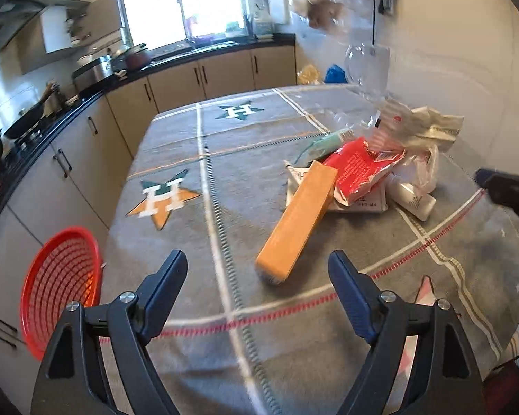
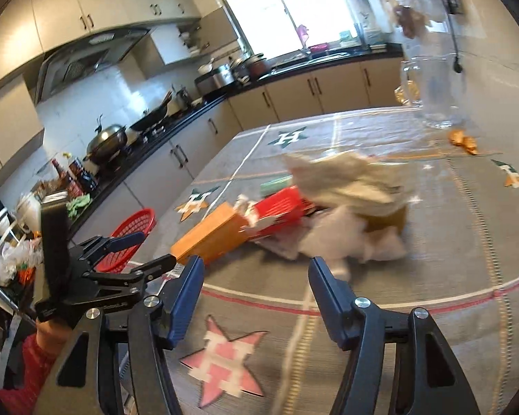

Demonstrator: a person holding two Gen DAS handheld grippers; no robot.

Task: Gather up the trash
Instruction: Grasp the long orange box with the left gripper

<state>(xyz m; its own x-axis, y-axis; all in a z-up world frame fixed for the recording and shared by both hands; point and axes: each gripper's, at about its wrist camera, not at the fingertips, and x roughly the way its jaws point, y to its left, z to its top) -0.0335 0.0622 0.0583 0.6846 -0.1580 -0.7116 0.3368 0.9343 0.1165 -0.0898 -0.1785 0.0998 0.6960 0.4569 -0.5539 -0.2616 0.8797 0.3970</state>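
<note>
Two claws, both spread wide and empty: our left claw [image 1: 257, 261] and right claw [image 2: 256, 268] hover short of the trash pile [image 1: 373, 166] on the surface [image 1: 225, 138]. We judge this the approach; next, close on one orange box [image 1: 299, 219], then carry it to one red basket [image 1: 60, 285].

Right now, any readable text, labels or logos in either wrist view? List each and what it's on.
"H": on the green and orange star woven into the grey table cloth.
"H": on the green star at the cloth's far end.
"H": on the pink star near the right tongs.
Red plastic wrapper: white print, too small to read.
White tube: print blurred.
</note>
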